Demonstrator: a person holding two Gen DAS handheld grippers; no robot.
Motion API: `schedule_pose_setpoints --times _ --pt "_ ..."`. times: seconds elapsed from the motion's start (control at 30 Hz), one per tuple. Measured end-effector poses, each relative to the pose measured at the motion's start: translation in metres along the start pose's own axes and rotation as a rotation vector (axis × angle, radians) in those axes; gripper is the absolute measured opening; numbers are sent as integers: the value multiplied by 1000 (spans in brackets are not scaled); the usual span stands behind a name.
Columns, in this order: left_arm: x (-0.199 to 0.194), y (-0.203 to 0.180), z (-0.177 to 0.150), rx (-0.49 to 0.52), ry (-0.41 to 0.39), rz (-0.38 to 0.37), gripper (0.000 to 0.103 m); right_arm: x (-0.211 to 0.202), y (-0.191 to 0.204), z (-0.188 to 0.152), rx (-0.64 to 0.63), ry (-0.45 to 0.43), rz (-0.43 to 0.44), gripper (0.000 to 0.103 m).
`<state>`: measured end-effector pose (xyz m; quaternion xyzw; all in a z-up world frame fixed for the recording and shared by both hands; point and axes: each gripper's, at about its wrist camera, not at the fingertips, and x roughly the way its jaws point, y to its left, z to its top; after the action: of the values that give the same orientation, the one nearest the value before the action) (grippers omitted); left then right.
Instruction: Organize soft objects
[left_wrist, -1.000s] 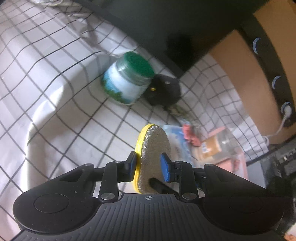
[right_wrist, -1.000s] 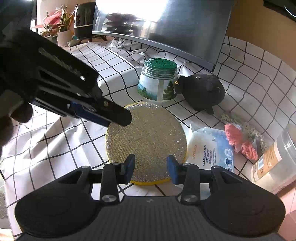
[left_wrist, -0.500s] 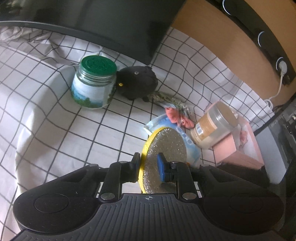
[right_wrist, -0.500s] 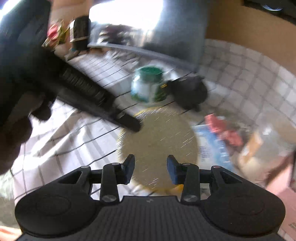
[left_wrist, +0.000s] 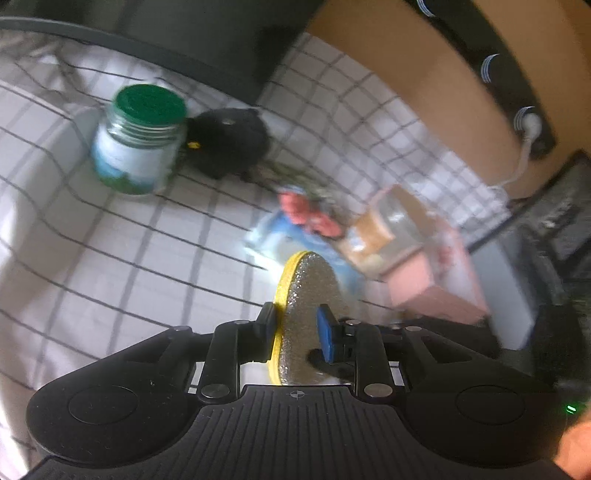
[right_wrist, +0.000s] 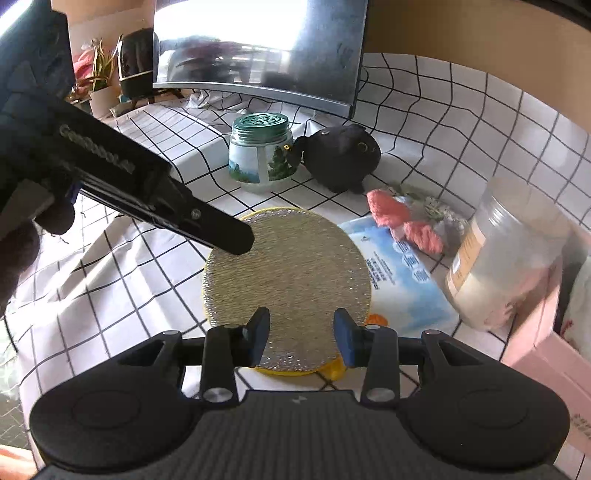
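Now, held: left gripper (left_wrist: 297, 326) pinching the round yellow-backed glittery sponge pad (left_wrist: 308, 295) on edge, jaws just eased slightly; carried from mid-bench toward the pink box (left_wrist: 436, 288) at the right edge
Spare: right gripper (right_wrist: 301, 332) spread, empty
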<state>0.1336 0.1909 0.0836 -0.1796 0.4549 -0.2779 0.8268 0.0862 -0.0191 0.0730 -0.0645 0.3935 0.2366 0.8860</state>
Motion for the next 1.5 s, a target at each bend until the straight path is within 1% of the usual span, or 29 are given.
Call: schedule_pose_setpoints --times 0.07,0.13,0.17,0.27,0.3,0.33,0.4,0.47,0.57,0.6,0.63,0.67,0.73,0.77,0.87,0.97,1.03,1.2,1.3,1.37,1.4,1.47,1.5 --pt "-5 -5 0 27 7 -60 27 -8 -3 -3 10 -3 10 39" --pt "-6 -15 -1 76 21 -78 26 -15 -6 -7 17 -7 13 39" --pt "-6 -21 -2 106 31 -74 27 -19 -7 -9 20 -7 12 39" --pt "5 -36 -2 179 64 -24 27 -26 -9 -17 27 -4 3 39" --pt "12 -41 -2 194 83 -17 27 -28 -10 -19 28 -2 -6 39" --pt "17 -43 -2 201 100 -28 28 -28 -11 -20 29 0 -17 39" --pt "27 -51 0 225 124 -62 29 -30 -13 -22 35 -4 -38 39" --pt "31 -58 2 248 125 -90 29 -35 -15 -23 43 -15 -53 39" --pt "30 -69 5 269 143 -199 29 -46 -17 -25 47 -27 -67 39" --pt "31 -75 5 295 158 -234 28 -51 -18 -27 49 -26 -66 39" --pt "33 -82 3 325 172 -250 25 -54 -20 -30 50 -25 -66 39" --pt "36 -89 0 360 188 -247 25 -58 -20 -33 50 -24 -71 39" --pt "47 -101 -9 433 215 -189 32 -63 -23 -39 54 -22 -91 39" --pt "55 -107 -13 466 222 -151 32 -65 -25 -42 59 -19 -101 39" --pt "71 -119 -21 510 195 -79 33 -66 -31 -46 81 -19 -131 39" --pt "80 -120 -20 486 160 -27 28 -67 -35 -48 94 -16 -148 39" --pt "88 -120 -18 472 149 12 22 -67 -36 -52 102 -7 -156 39" --pt "104 -118 -24 416 201 42 19 -75 -42 -64 147 14 -191 41" --pt "107 -113 -28 360 186 47 18 -84 -46 -71 181 14 -239 52" --pt "105 -109 -28 321 174 33 18 -93 -49 -74 202 5 -278 64" --pt "104 -106 -29 302 167 25 18 -98 -52 -76 213 -1 -305 67" --pt "98 -102 -30 267 146 8 18 -103 -58 -79 230 -12 -364 82" --pt "95 -101 -32 255 134 -4 17 -105 -61 -81 237 -19 -395 85"
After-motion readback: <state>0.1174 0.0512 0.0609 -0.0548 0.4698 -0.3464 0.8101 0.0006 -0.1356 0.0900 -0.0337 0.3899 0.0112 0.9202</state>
